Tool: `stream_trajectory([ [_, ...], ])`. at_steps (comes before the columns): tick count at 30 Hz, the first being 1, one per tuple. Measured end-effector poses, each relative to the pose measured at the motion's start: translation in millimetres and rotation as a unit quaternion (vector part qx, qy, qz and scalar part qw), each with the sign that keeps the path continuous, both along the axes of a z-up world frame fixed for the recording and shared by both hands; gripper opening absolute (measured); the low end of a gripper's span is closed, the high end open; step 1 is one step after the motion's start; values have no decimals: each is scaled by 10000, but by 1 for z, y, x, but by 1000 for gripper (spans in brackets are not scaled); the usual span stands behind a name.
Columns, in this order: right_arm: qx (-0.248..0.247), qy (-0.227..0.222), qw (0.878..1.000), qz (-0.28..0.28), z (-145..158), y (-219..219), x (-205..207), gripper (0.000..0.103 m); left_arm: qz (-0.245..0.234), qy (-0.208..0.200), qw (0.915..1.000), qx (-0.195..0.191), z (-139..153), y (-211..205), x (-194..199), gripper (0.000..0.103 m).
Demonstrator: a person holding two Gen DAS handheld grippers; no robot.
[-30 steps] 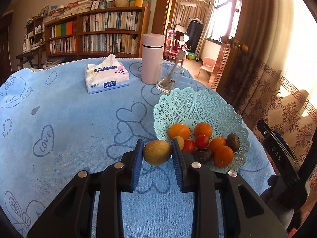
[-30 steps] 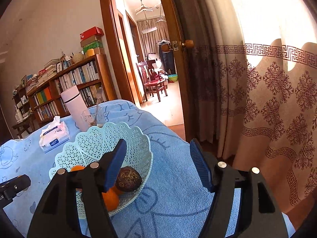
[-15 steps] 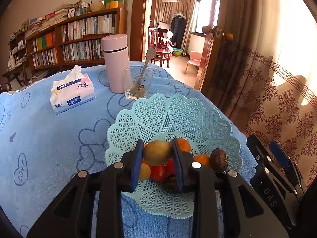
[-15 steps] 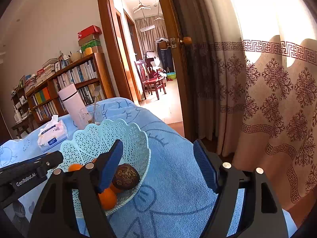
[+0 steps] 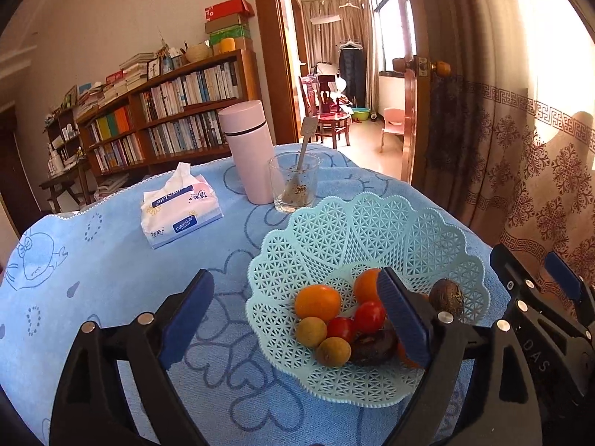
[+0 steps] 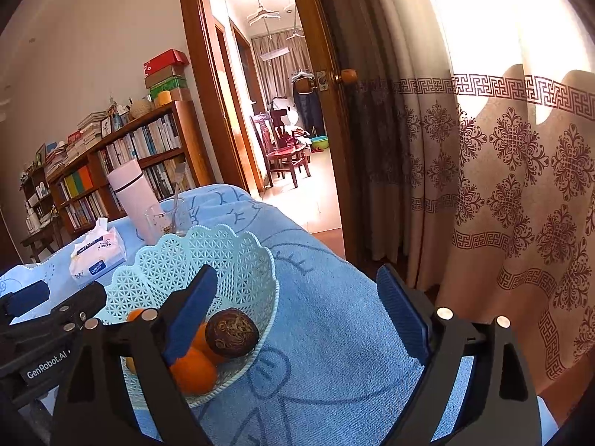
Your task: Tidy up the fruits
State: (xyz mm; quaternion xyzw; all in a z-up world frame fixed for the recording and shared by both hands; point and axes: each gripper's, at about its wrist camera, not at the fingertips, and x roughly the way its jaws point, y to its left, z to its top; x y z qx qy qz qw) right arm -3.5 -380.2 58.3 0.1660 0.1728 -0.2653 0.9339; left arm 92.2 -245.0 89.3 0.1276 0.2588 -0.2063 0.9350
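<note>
A pale green lattice basket (image 5: 372, 230) stands on the blue cloth and shows in the right wrist view too (image 6: 230, 256). It holds oranges (image 5: 318, 301), red tomatoes (image 5: 369, 316), two small tan round fruits (image 5: 333, 351) and dark brown fruits (image 5: 446, 296). My left gripper (image 5: 297, 319) is open and empty, its jaws spread over the basket's near rim. My right gripper (image 6: 297, 316) is open and empty to the right of the basket, beside a dark brown fruit (image 6: 232, 332) and an orange (image 6: 193, 371).
A pink flask (image 5: 247, 150), a glass with a spoon (image 5: 293, 182) and a tissue pack (image 5: 178, 212) stand behind the basket. The table's edge drops off on the right towards a patterned curtain (image 6: 502, 186) and an open doorway (image 6: 286, 130).
My left gripper carried a tan fruit from the cloth over the basket, then opened and let it go; the fruit now lies in the basket. The right gripper stayed open and barely moved.
</note>
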Motion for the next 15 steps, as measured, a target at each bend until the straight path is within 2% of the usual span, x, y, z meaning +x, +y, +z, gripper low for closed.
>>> stream_trajectory([
  [4, 35, -26, 10000, -7, 0, -1, -1, 90, 107, -253, 9994, 192, 5, 4, -8, 90],
  [6, 44, -63, 10000, -14, 0, -2, -2, 95, 129, -346, 9990, 234, 8, 6, -13, 91],
  [15, 126, -104, 9997, 166, 2, -3, -6, 98, 368, -804, 9947, 529, 19, 15, -35, 94],
])
